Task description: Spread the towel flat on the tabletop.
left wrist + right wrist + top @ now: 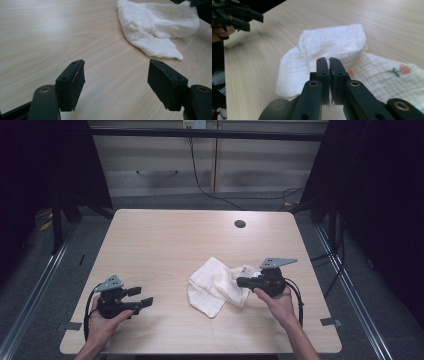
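Observation:
A white muslin cloth [215, 287] lies crumpled and partly folded over on the wooden table [165, 235], right of centre. A small flower print [397, 71] shows on its spread part. My right gripper [240, 281] is at the cloth's right edge. Its jaws are shut, with a thin edge of the cloth [329, 42] pinched at their tips [328, 61], and a raised fold lies just beyond them. My left gripper [142, 296] rests near the table's front left, open and holding nothing. Its jaws [116, 75] stand wide apart and point toward the cloth [155, 22].
A round cable hole [240, 224] sits near the table's far edge. Bare wood lies between the two grippers and across the far half. Dark curtains and metal rails flank the table, and cables run along the floor behind it.

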### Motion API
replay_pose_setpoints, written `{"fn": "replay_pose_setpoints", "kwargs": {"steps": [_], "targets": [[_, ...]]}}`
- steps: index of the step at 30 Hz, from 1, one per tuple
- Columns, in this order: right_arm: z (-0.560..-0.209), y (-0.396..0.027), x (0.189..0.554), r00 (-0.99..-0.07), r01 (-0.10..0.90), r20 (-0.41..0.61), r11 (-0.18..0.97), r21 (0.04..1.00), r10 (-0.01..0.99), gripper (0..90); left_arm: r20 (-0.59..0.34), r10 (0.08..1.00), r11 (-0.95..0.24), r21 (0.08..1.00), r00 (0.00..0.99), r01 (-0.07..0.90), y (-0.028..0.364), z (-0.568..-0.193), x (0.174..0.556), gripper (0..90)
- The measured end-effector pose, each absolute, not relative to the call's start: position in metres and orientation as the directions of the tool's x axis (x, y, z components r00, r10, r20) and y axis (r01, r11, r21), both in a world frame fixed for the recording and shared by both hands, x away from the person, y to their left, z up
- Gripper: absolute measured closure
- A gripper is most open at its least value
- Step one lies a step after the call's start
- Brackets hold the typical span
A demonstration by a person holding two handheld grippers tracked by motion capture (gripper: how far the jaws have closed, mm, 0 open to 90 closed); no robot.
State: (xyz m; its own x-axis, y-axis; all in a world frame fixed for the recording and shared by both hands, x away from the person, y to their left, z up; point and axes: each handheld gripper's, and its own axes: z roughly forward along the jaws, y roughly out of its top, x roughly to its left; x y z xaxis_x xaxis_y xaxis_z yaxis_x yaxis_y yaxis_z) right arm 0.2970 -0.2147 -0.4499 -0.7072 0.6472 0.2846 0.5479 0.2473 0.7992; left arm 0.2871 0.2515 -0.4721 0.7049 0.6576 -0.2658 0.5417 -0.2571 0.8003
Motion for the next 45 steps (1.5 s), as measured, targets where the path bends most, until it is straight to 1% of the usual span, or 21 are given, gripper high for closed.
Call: {"fn": "replay_pose_setpoints", "kwargs": {"steps": [4,6,8,9,10,12,15,16,25,27,29,30,31,33,35,39,40,41,42,43,45], "targets": [[-0.467,-0.215,0.300,-0.700,0.571,0.283,0.276,0.773,0.656,87.1,-0.245,0.638,-0.283,0.808,0.730,0.518,0.234,-0.464,0.297,30.1],[-0.474,-0.213,0.300,-0.694,0.585,0.296,0.274,0.764,0.656,87.1,-0.257,0.620,-0.289,0.804,0.741,0.520,0.222,-0.464,0.306,30.1],[-0.475,-0.212,0.299,-0.694,0.586,0.290,0.283,0.759,0.660,87.1,-0.267,0.607,-0.306,0.791,0.748,0.531,0.206,-0.467,0.315,29.6],[-0.475,-0.212,0.299,-0.694,0.586,0.290,0.283,0.759,0.660,87.1,-0.267,0.607,-0.306,0.791,0.748,0.531,0.206,-0.467,0.315,29.6],[-0.474,-0.212,0.298,-0.694,0.581,0.289,0.277,0.765,0.659,87.1,-0.292,0.585,-0.315,0.778,0.757,0.544,0.190,-0.473,0.320,29.9],[-0.473,-0.215,0.297,-0.693,0.576,0.292,0.264,0.774,0.659,87.1,-0.287,0.573,-0.340,0.769,0.768,0.541,0.176,-0.478,0.324,30.0],[-0.472,-0.219,0.296,-0.689,0.579,0.296,0.256,0.774,0.662,87.1,-0.294,0.564,-0.352,0.759,0.772,0.547,0.165,-0.484,0.330,32.1],[-0.473,-0.219,0.295,-0.690,0.576,0.293,0.257,0.776,0.662,87.1,-0.311,0.554,-0.355,0.751,0.772,0.557,0.159,-0.488,0.335,32.9],[-0.472,-0.221,0.296,-0.691,0.573,0.293,0.254,0.779,0.660,87.0,-0.301,0.580,-0.369,0.731,0.757,0.573,0.130,-0.501,0.363,42.4],[-0.472,-0.221,0.296,-0.692,0.573,0.296,0.252,0.780,0.659,87.0,-0.312,0.577,-0.366,0.727,0.755,0.580,0.127,-0.504,0.367,52.6],[-0.471,-0.221,0.296,-0.689,0.575,0.296,0.249,0.780,0.662,87.0,-0.310,0.571,-0.364,0.734,0.760,0.573,0.126,-0.505,0.368,68.3],[-0.471,-0.221,0.296,-0.689,0.575,0.296,0.249,0.780,0.662,87.0,-0.308,0.563,-0.366,0.739,0.767,0.566,0.126,-0.504,0.369,68.3],[-0.469,-0.222,0.296,-0.690,0.570,0.294,0.246,0.784,0.661,87.0,-0.307,0.560,-0.355,0.750,0.770,0.558,0.126,-0.500,0.369,82.8],[-0.467,-0.223,0.297,-0.690,0.565,0.291,0.242,0.788,0.663,87.1,-0.299,0.574,-0.328,0.769,0.762,0.549,0.130,-0.492,0.369,85.4],[-0.463,-0.224,0.298,-0.690,0.558,0.284,0.239,0.795,0.666,87.0,-0.299,0.577,-0.314,0.778,0.760,0.544,0.133,-0.487,0.370,86.1],[-0.454,-0.229,0.302,-0.685,0.542,0.276,0.219,0.811,0.674,87.1,-0.214,0.622,-0.288,0.832,0.753,0.474,0.153,-0.451,0.377,86.3],[-0.454,-0.229,0.302,-0.685,0.542,0.276,0.219,0.811,0.674,87.1,-0.214,0.622,-0.288,0.832,0.753,0.474,0.153,-0.451,0.377,86.3],[-0.447,-0.232,0.305,-0.683,0.528,0.268,0.206,0.824,0.680,87.1,-0.174,0.629,-0.291,0.851,0.757,0.437,0.159,-0.434,0.379,86.3],[-0.444,-0.233,0.306,-0.681,0.525,0.267,0.202,0.827,0.682,87.1,-0.139,0.638,-0.300,0.861,0.757,0.411,0.161,-0.427,0.378,86.3],[-0.444,-0.233,0.306,-0.681,0.525,0.267,0.202,0.827,0.682,87.1,-0.139,0.638,-0.300,0.861,0.757,0.411,0.161,-0.427,0.378,86.3],[-0.433,-0.235,0.308,-0.683,0.501,0.253,0.188,0.845,0.685,87.1,-0.081,0.632,-0.298,0.893,0.770,0.338,0.165,-0.408,0.370,86.3]]}}
